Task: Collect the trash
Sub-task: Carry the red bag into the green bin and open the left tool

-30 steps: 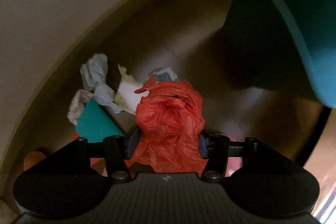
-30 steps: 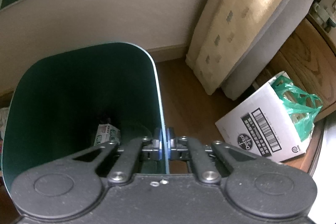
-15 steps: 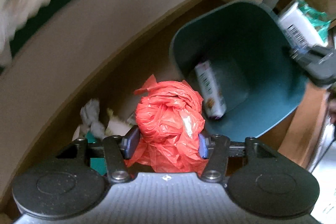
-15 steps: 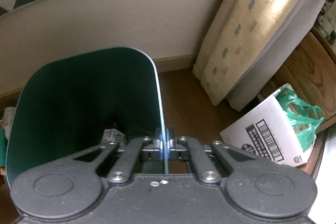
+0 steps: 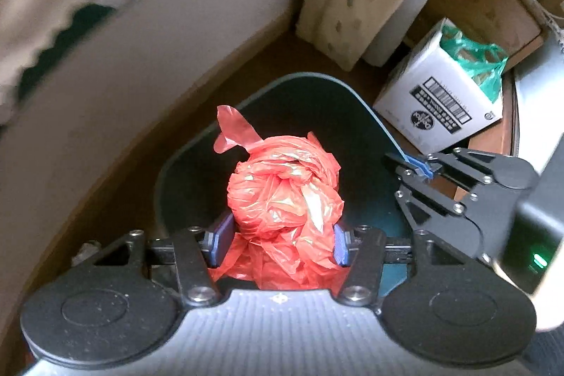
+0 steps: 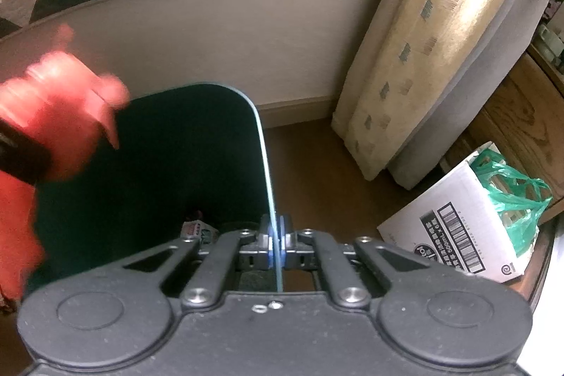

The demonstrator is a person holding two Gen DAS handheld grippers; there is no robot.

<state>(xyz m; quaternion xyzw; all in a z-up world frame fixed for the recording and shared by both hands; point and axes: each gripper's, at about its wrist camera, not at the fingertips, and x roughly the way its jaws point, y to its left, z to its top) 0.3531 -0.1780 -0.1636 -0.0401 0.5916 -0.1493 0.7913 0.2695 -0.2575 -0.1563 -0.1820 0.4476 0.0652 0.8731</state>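
The crumpled plastic bag sits between the left gripper's pads, above the open trash bin. The right gripper pinches the bin's right rim. A small carton lies inside the bin. A cardboard box stands right of it, before the curtain.

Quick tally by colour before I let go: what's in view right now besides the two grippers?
Red: 1, the crumpled plastic bag held in the left gripper
Dark green: 1, the bin, its rim clamped by the right gripper
Light green: 1, the plastic bag in the box
White: 2, the cardboard box and a small carton in the bin
Total: 5
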